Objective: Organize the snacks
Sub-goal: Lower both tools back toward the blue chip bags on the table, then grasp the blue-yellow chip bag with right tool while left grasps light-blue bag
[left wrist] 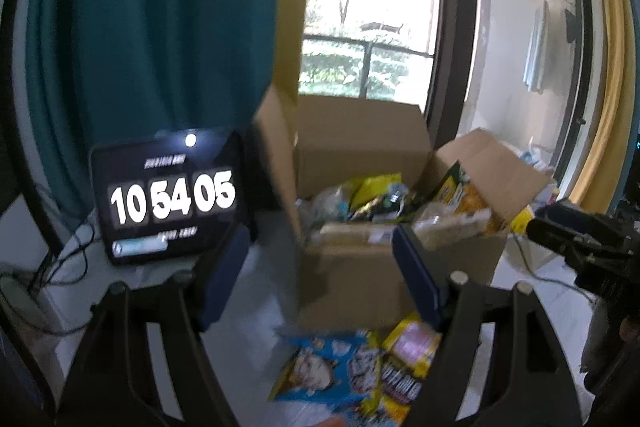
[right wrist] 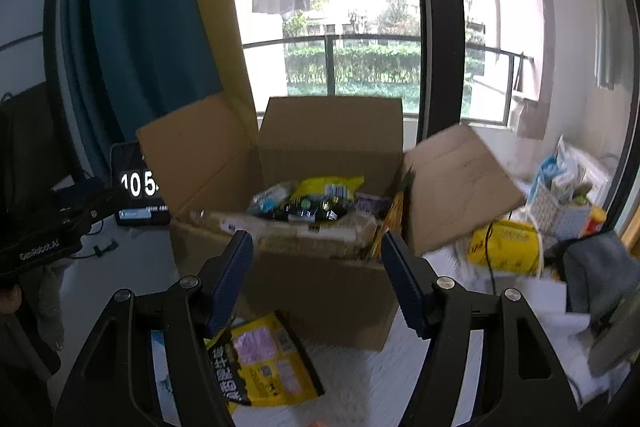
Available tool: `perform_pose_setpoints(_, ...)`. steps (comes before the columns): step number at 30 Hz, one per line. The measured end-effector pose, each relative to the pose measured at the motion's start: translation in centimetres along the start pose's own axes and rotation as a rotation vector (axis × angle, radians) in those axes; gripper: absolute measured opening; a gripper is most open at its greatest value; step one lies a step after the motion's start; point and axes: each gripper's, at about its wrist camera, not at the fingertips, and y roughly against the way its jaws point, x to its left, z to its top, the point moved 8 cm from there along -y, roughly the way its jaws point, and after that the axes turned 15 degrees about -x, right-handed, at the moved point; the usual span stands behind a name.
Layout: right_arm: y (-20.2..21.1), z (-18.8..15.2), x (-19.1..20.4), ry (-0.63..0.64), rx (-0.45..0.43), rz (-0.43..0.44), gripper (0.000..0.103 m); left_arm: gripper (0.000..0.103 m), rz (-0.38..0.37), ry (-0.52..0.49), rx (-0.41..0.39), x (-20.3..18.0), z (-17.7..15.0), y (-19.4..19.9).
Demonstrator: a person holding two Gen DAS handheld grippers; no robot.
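An open cardboard box [left wrist: 352, 267] [right wrist: 320, 279] stands on the white table with its flaps up, holding several snack packs, among them a yellow bag [right wrist: 326, 187] and dark packets [right wrist: 312, 209]. In front of the box lie a yellow and black snack bag [right wrist: 264, 363] [left wrist: 408, 367] and a blue snack bag [left wrist: 324, 367]. My left gripper [left wrist: 316, 279] is open with nothing between its fingers, facing the box's front wall. My right gripper [right wrist: 316, 279] is open too and empty, also short of the box. The right gripper's body [left wrist: 592, 247] shows at the right edge of the left wrist view.
A tablet showing a clock [left wrist: 172, 199] leans left of the box by a teal curtain [left wrist: 160, 19]. Cables [left wrist: 64, 259] run at the left. Right of the box lie a yellow bag [right wrist: 504, 247], a patterned basket [right wrist: 556, 211] and grey cloth [right wrist: 600, 271]. A window is behind.
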Motion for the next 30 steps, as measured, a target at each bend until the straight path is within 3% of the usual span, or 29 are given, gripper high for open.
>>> perform_pose_setpoints(8, -0.6, -5.0, 0.7, -0.028, 0.090, 0.009, 0.070, 0.076, 0.040, 0.032, 0.113, 3.9, -6.1, 0.8)
perform_pose_setpoints(15, -1.5, -9.1, 3.1, -0.049, 0.173, 0.039, 0.070, 0.083, 0.072, 0.069, 0.179, 6.9, -10.7, 1.8)
perform_pose_setpoints(30, -6.8, -12.7, 10.8, -0.066, 0.295, 0.156, 0.070, 0.083, 0.121, 0.131, 0.191, 11.6, -12.8, 2.2)
